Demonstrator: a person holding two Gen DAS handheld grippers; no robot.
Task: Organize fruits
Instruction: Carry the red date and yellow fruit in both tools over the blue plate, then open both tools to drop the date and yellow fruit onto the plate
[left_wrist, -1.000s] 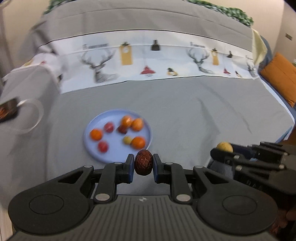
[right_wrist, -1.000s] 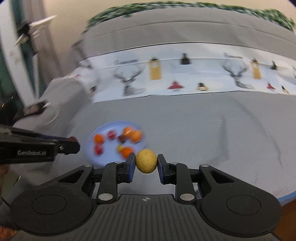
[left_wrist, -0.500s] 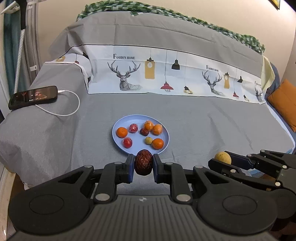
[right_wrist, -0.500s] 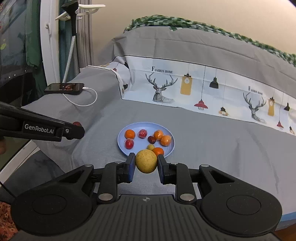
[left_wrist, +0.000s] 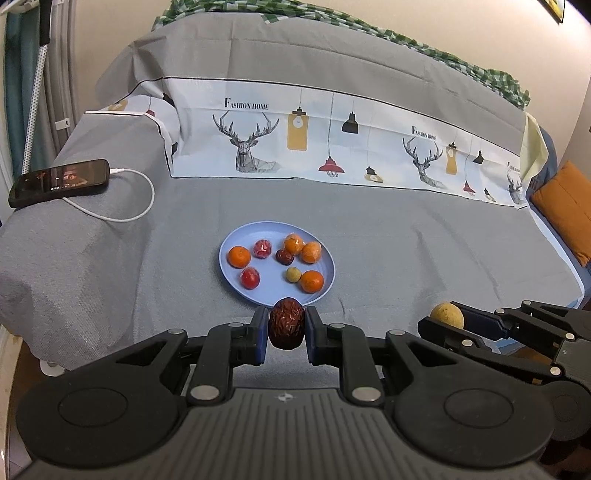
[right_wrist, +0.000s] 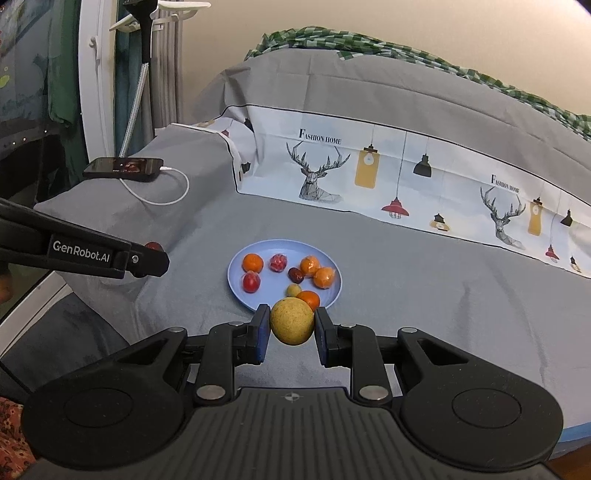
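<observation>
A light blue plate (left_wrist: 275, 228) (right_wrist: 236, 273) lies on the grey bed cover and holds several small fruits: orange ones, red ones, a dark date and a small yellow-green one. My left gripper (left_wrist: 286, 325) is shut on a wrinkled brown date (left_wrist: 286, 323), held in the air in front of the plate's near rim. My right gripper (right_wrist: 291, 323) is shut on a round yellow fruit (right_wrist: 291, 321) (left_wrist: 447, 314), also in front of the plate and to the right of the left gripper.
A black phone (left_wrist: 59, 181) (right_wrist: 123, 168) with a white charging cable lies on the raised grey cover at the left. A printed deer-and-lamp cloth (left_wrist: 332, 140) drapes the back. An orange cushion (left_wrist: 565, 206) sits at the far right. The bed edge runs just below the grippers.
Both grippers have drawn back and up from the plate, so it looks smaller and farther. The blur is gone and each gripper still holds its fruit.
</observation>
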